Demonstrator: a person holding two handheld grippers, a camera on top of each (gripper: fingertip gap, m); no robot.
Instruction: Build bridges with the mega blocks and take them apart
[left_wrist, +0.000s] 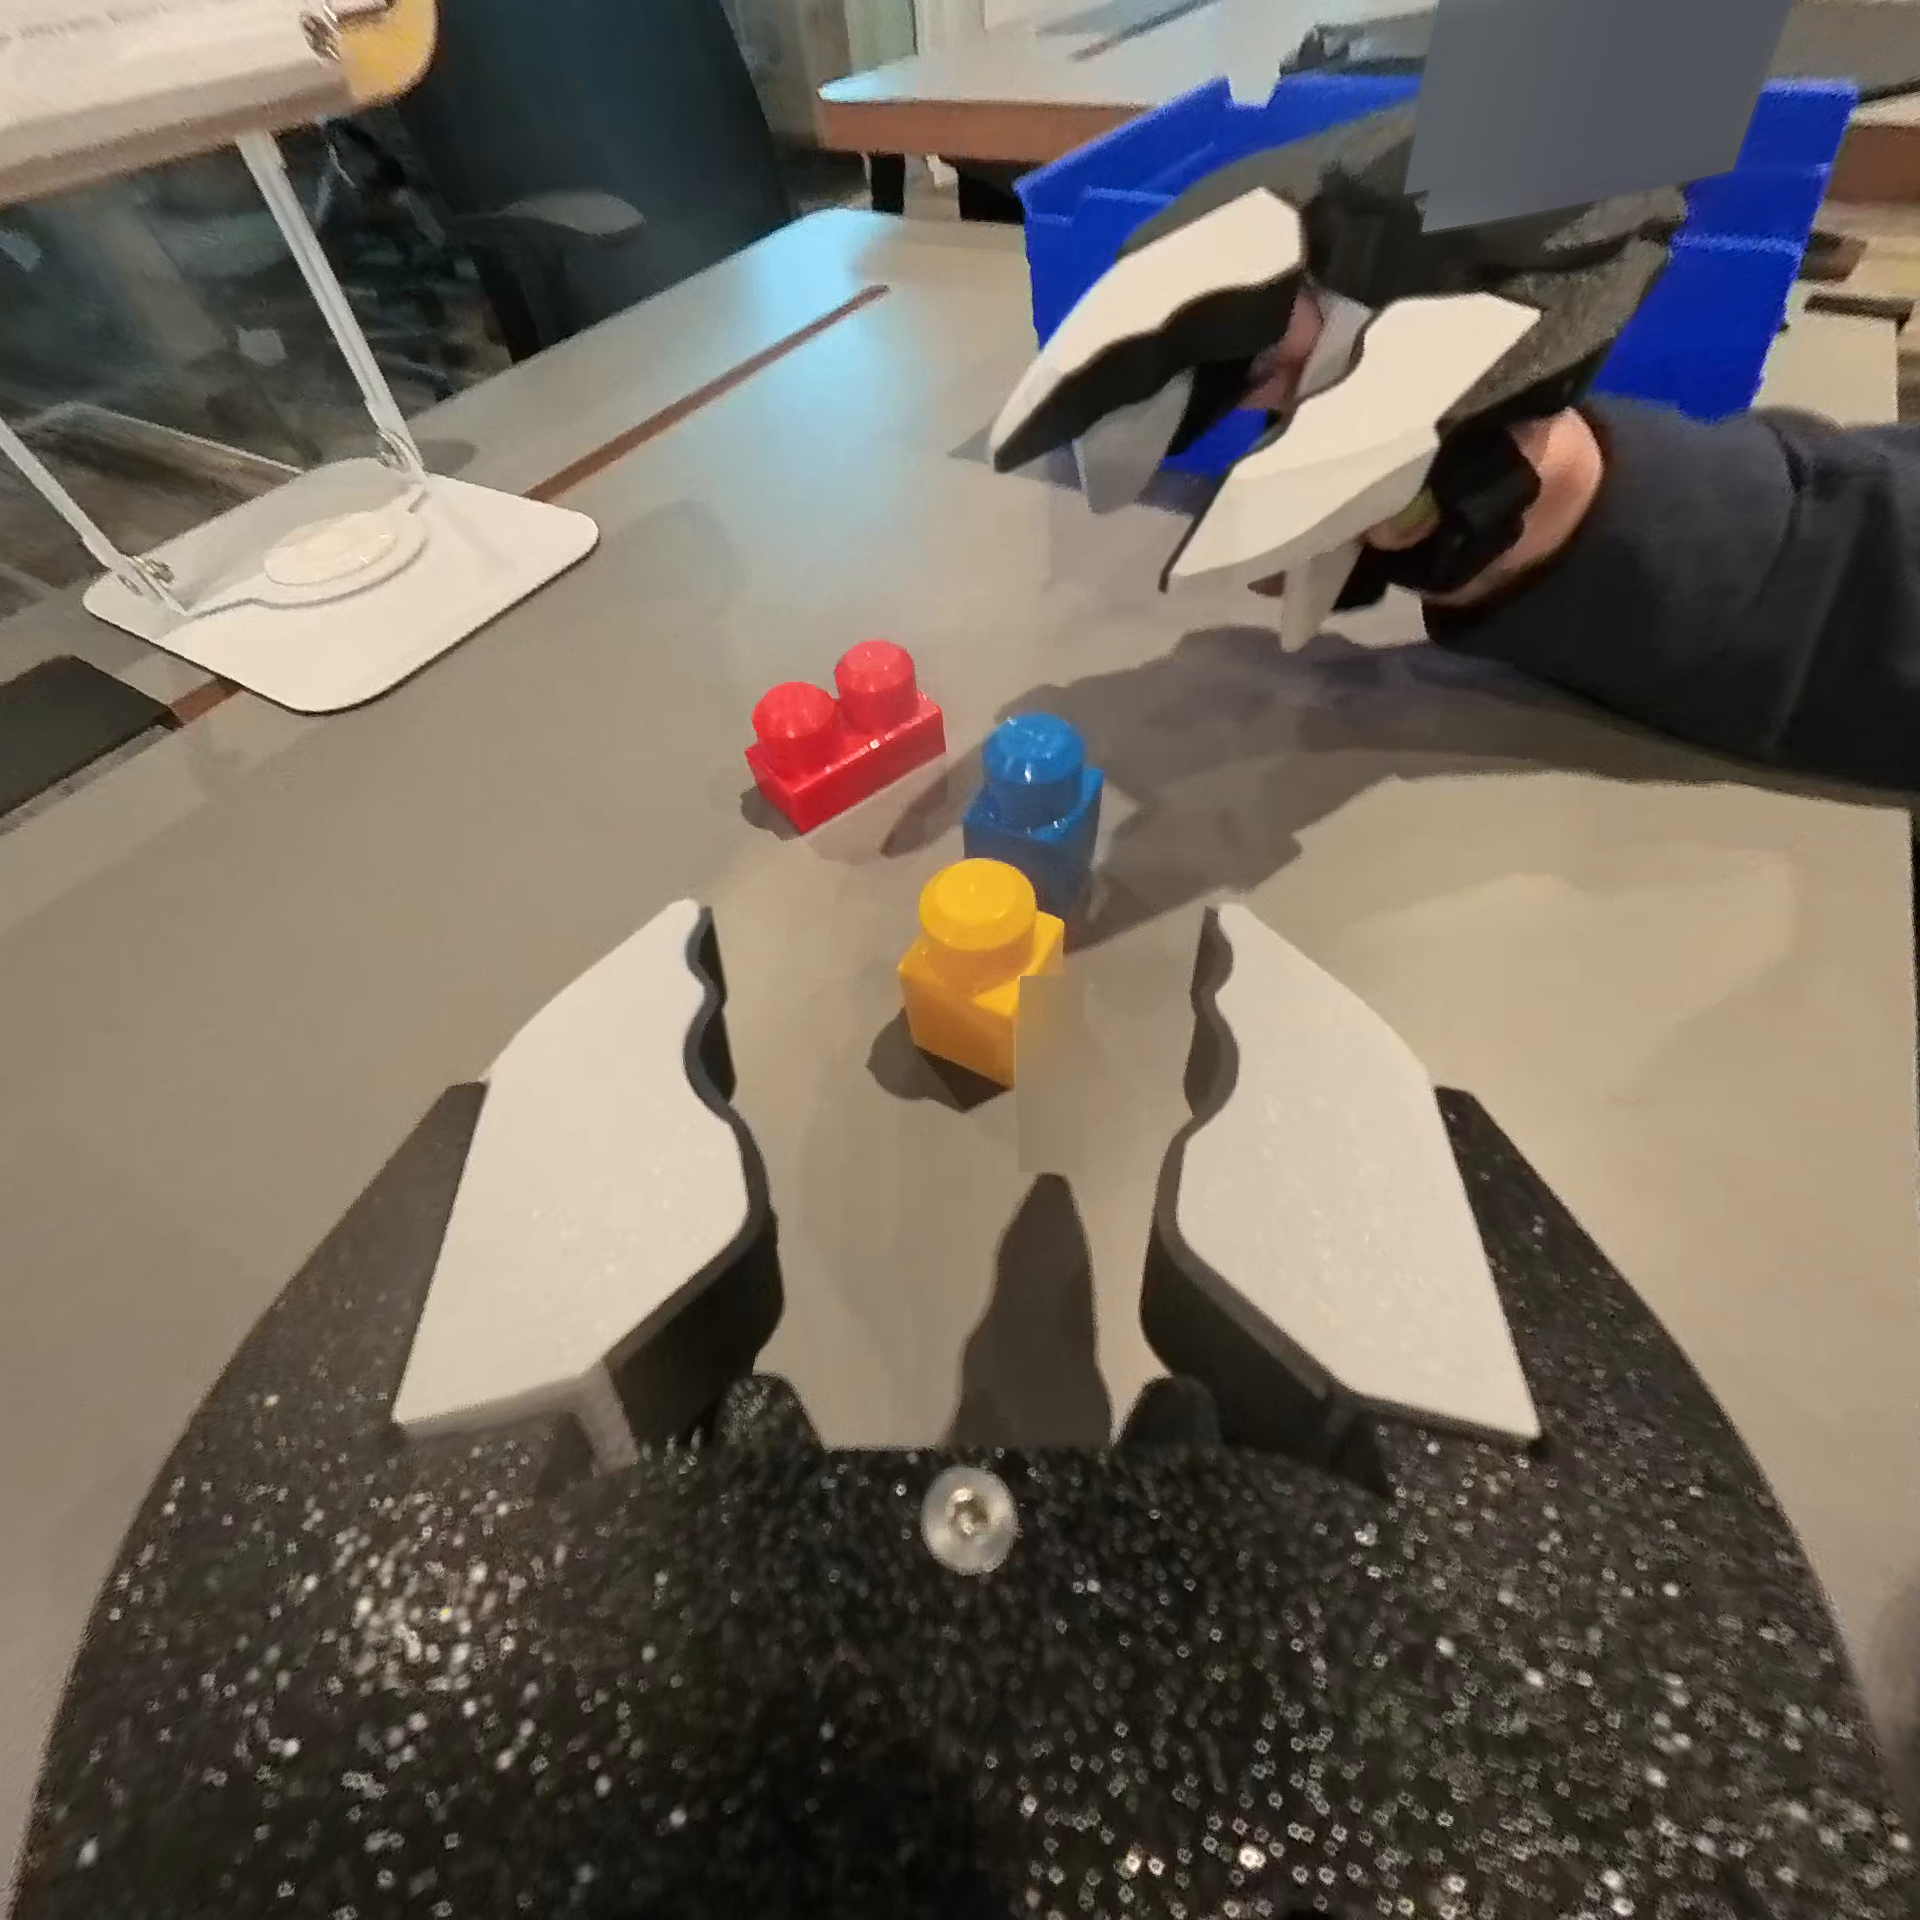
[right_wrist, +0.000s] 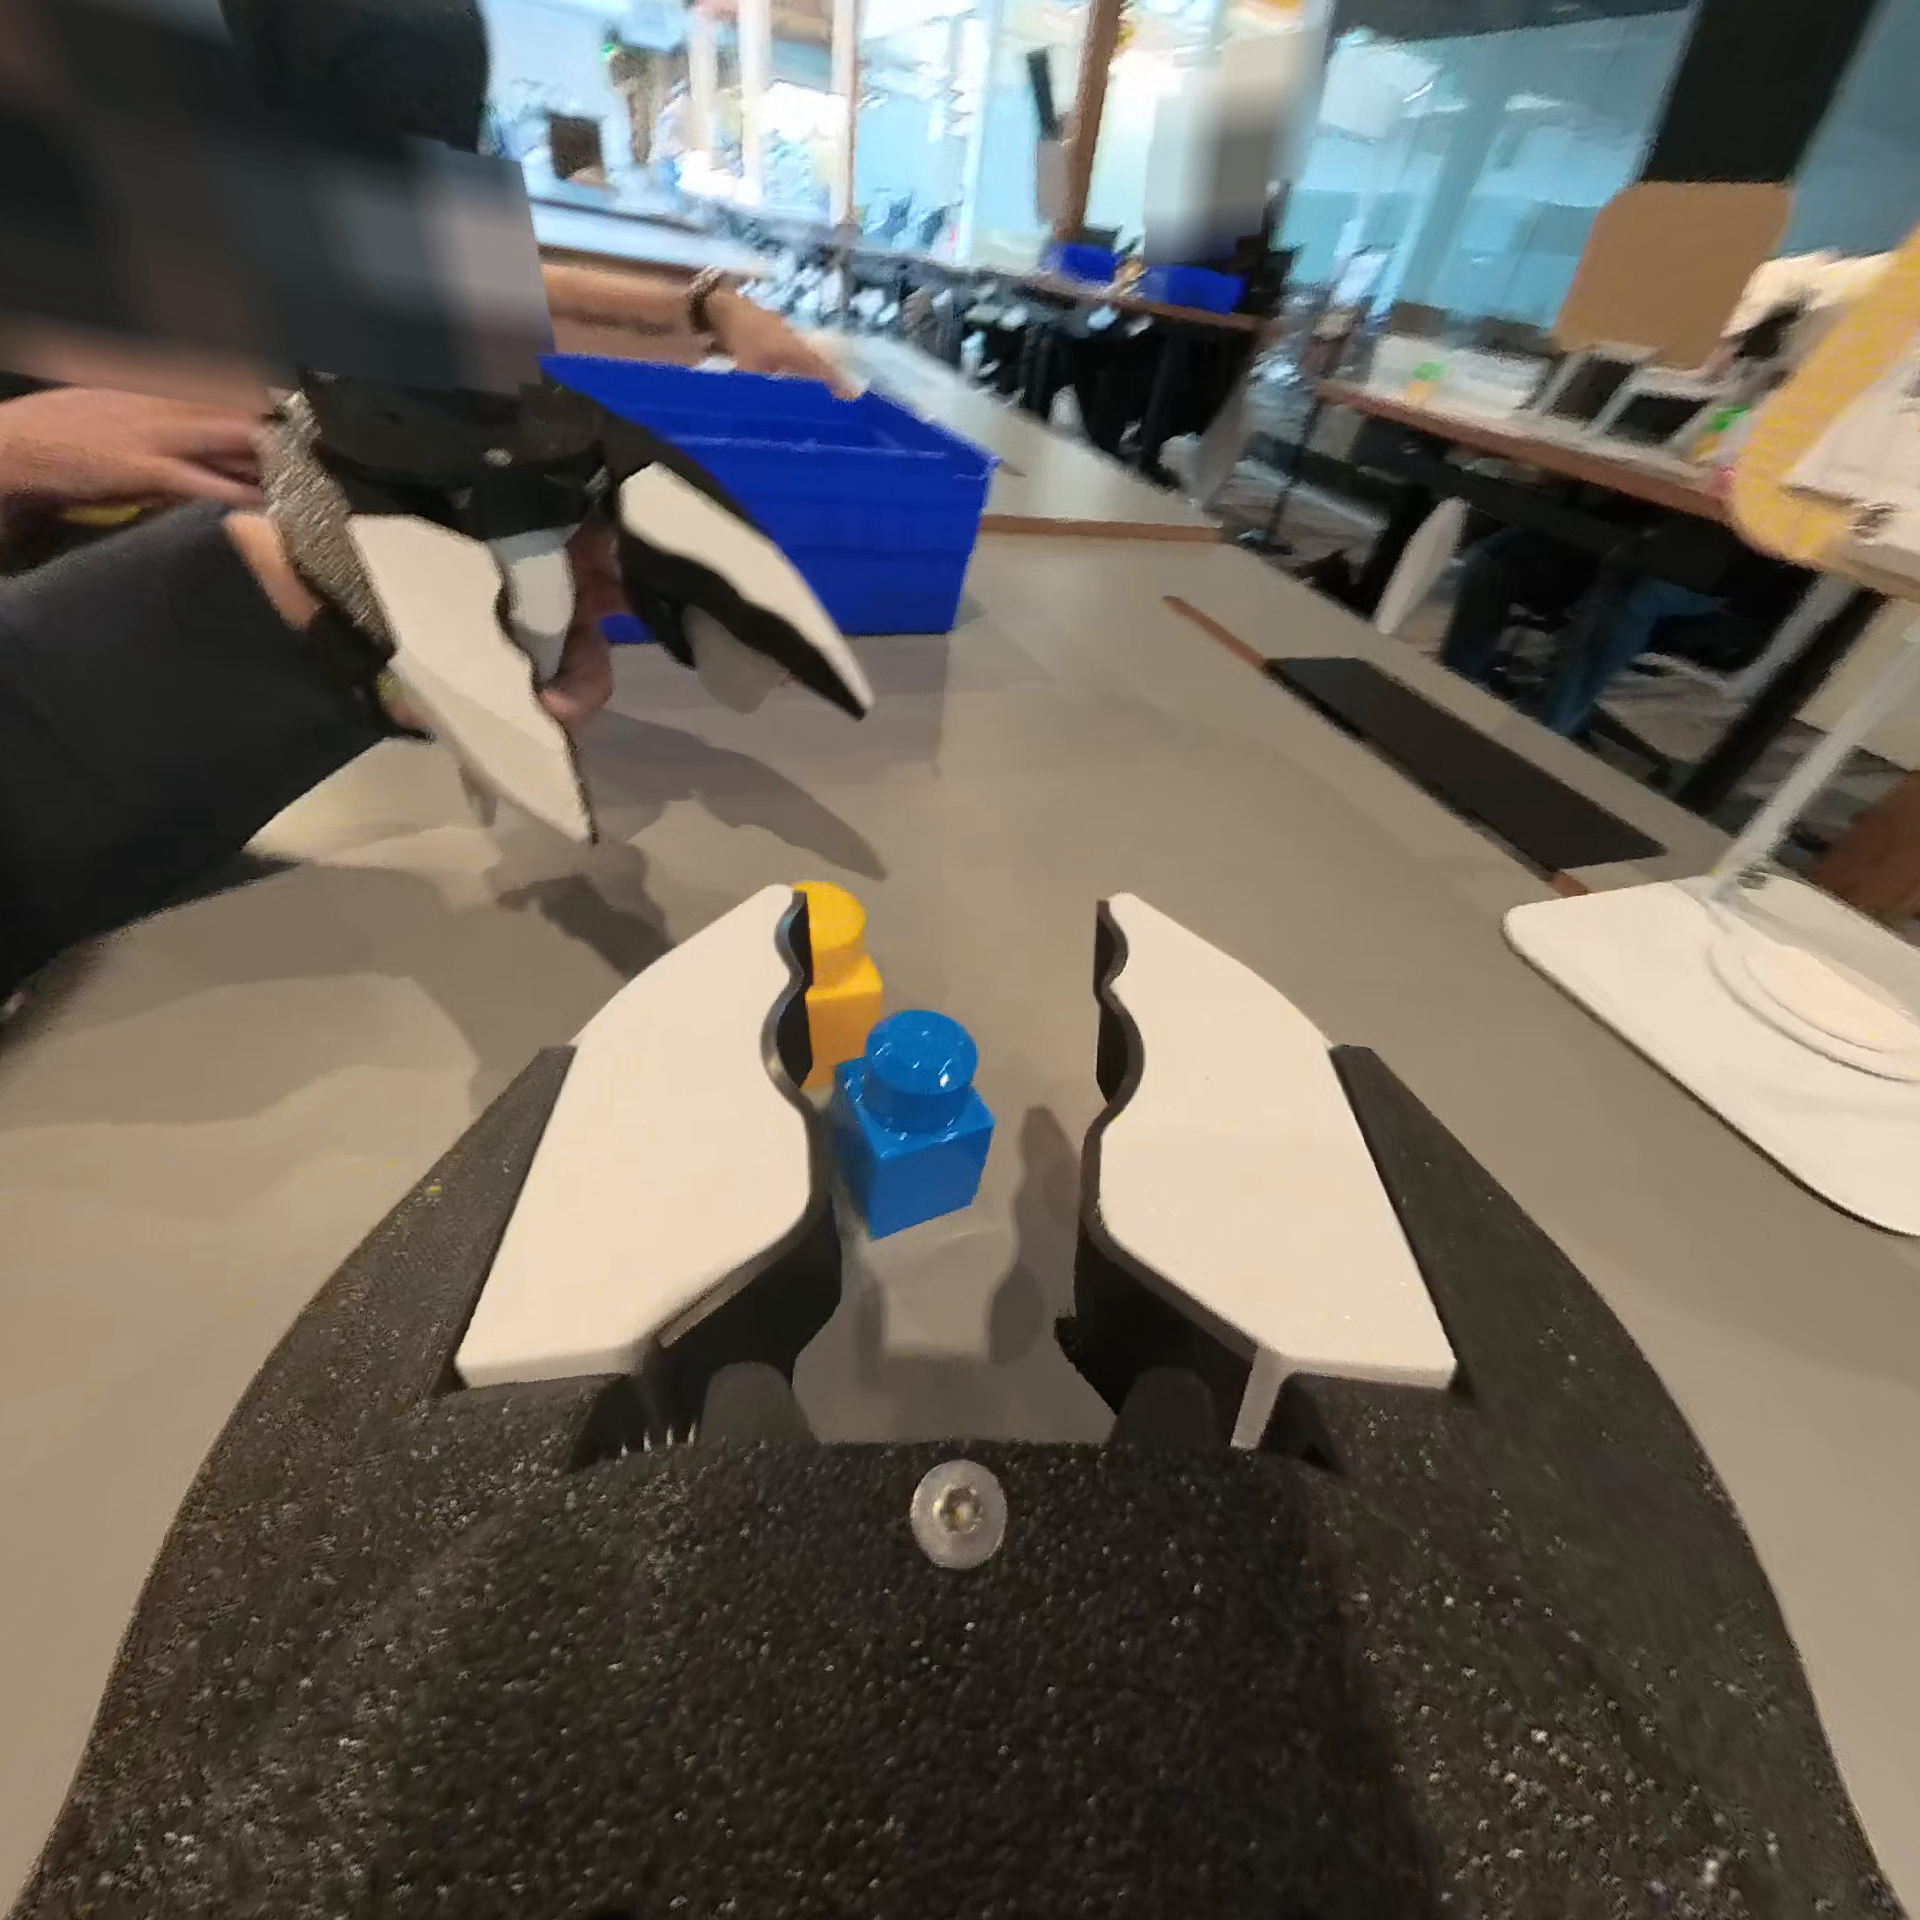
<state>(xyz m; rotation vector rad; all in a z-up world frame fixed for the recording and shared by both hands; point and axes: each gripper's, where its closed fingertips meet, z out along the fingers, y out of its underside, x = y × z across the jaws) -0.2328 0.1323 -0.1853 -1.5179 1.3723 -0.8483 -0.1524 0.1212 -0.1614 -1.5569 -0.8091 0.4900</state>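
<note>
- 3 glossy plastic blocks on grey table (left_wrist: 312, 935): red block (left_wrist: 844, 732) w/ 2 studs, blue block (left_wrist: 1034, 816) & yellow block (left_wrist: 977, 977) w/ 1 each.
- Left gripper (left_wrist: 956, 997) wide open, holds nothing; yellow sits loose btwn fingers.
- Right gripper (right_wrist: 940, 987) open, empty, above blue.

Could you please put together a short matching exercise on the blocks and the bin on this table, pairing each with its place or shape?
Things:
1. red block
2. yellow block
3. blue block
4. blue bin

Descriptions:
A. single stud, nearest the left gripper's open fingers
B. two studs, lying farthest from the left gripper
C. at the far edge of the table, behind the right gripper
D. single stud, standing between the other two blocks

Pairs: 1-B, 2-A, 3-D, 4-C
</note>
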